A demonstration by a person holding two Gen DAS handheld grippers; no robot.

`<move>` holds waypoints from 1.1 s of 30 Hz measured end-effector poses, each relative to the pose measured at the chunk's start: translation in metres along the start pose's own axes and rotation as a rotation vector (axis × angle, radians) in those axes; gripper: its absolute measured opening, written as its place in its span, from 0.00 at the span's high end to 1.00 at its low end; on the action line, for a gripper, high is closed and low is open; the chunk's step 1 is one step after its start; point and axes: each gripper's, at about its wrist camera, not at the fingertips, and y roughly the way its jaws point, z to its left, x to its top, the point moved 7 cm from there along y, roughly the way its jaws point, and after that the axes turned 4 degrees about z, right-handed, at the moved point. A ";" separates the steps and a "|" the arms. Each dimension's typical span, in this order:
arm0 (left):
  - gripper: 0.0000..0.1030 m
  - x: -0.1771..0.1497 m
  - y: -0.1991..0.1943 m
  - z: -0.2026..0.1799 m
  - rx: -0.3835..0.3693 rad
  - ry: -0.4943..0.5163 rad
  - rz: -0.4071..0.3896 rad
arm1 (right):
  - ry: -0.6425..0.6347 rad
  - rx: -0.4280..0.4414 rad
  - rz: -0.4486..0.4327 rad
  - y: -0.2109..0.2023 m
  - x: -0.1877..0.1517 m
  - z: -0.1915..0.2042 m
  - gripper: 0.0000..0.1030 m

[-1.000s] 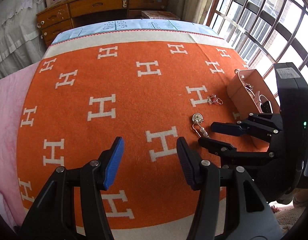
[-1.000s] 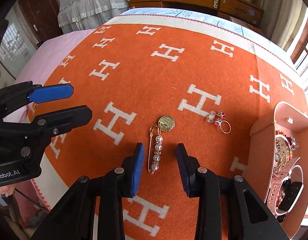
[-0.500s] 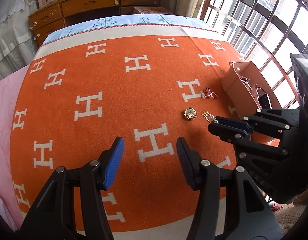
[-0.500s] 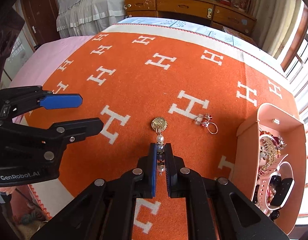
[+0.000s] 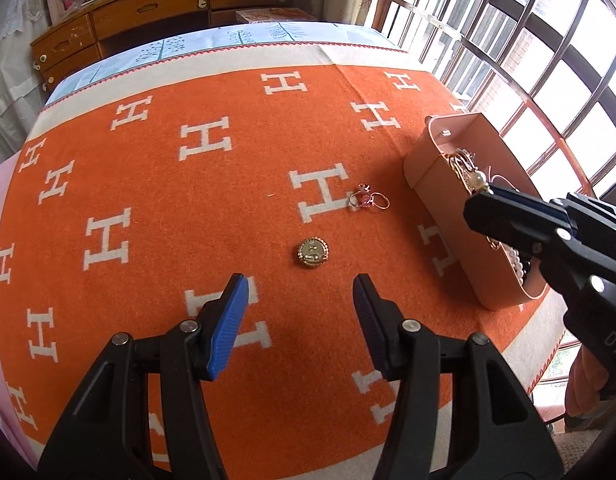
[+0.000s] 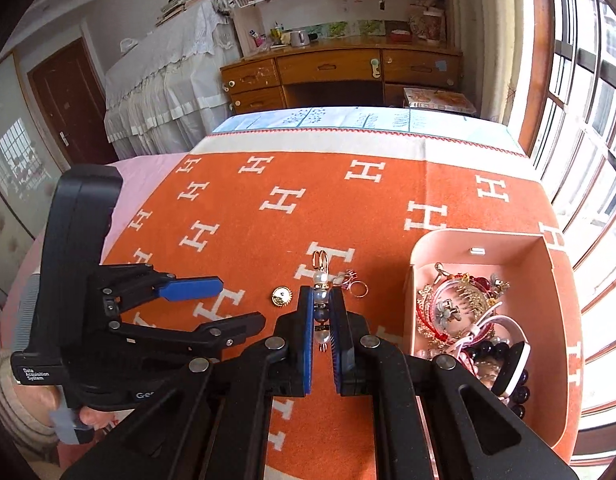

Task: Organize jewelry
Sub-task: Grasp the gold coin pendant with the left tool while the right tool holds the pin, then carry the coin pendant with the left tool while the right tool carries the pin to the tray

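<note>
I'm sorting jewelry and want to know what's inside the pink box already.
The pink box holds a tangled heap: a gold comb-like piece, red and white bands, dark beads and a pink-strapped watch. Anything beneath that pile is hidden.

Gold pearl-beaded brooch pin (image 6: 322, 307) partly hidden between right tool (image 6: 321, 334) pads. Tangled contents of peach open-top jewelry box (image 6: 484, 240) too jumbled to identify; box's near end cut by tool arm.

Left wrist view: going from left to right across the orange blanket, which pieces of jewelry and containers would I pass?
Round gold medallion → small pink-stoned rose-gold rings → open pink jewelry box holding more pieces, with the right gripper over it, its fingers clamped on a pearl pin.
</note>
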 end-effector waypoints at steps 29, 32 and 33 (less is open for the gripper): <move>0.84 0.016 0.032 -0.022 0.178 -0.001 -0.013 | 0.192 0.049 -0.061 -0.029 -0.040 -0.083 0.93; 0.84 0.015 0.024 -0.028 0.181 0.012 -0.015 | 0.204 0.044 -0.075 -0.035 -0.041 -0.088 0.93; 0.84 0.016 0.019 -0.031 0.180 0.019 -0.022 | 0.206 0.041 -0.081 -0.039 -0.041 -0.091 0.93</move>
